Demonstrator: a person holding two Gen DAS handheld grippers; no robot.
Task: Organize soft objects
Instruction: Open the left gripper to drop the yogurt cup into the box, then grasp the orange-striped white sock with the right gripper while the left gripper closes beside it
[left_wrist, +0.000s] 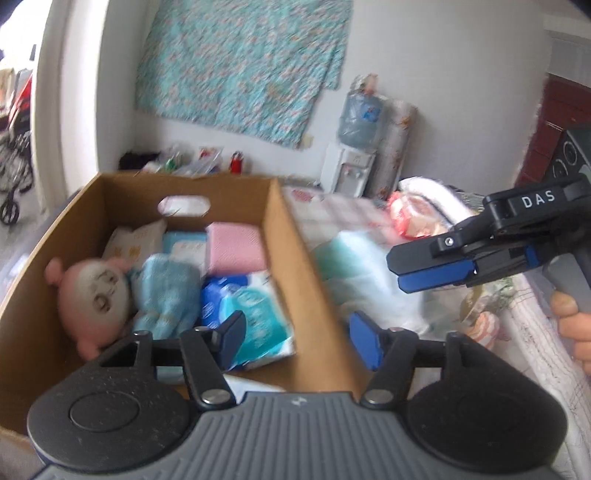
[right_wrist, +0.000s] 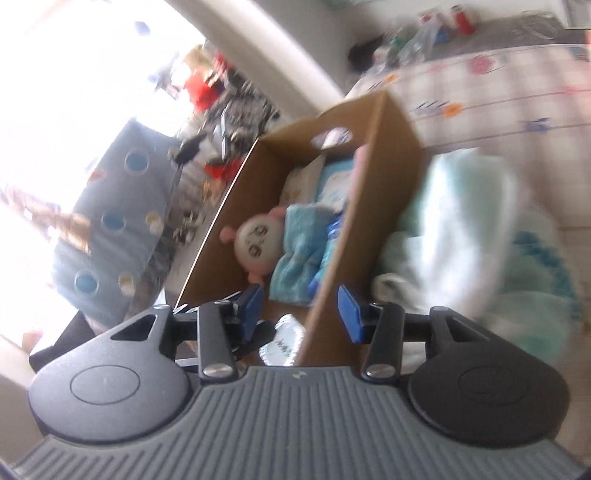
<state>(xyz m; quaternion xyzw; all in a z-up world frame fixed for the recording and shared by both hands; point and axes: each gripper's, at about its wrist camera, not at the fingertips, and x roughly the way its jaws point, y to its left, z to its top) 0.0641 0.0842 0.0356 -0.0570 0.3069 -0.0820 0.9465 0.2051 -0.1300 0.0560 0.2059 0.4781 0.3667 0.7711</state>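
Note:
A cardboard box (left_wrist: 288, 236) (right_wrist: 391, 155) stands on the bed. Inside lie a pink plush with a white face (left_wrist: 92, 291) (right_wrist: 255, 240), a light blue towel (left_wrist: 162, 291) (right_wrist: 299, 251), a pink folded cloth (left_wrist: 236, 247) and a blue-and-white packet (left_wrist: 255, 314). A blurred white and mint cloth (left_wrist: 369, 269) (right_wrist: 454, 229) lies just right of the box. My left gripper (left_wrist: 297, 336) is open, its fingers either side of the box's right wall without pressing it. My right gripper (right_wrist: 301, 312) (left_wrist: 397, 271) is open over the same wall, holding nothing.
A patterned bed sheet (left_wrist: 325, 210) (right_wrist: 498, 96) spreads behind the box. More soft items (left_wrist: 413, 214) are piled at the back right. A water dispenser (left_wrist: 354, 147) stands by the wall under a teal quilt (left_wrist: 240, 62). A person's hand (left_wrist: 572, 325) grips the right handle.

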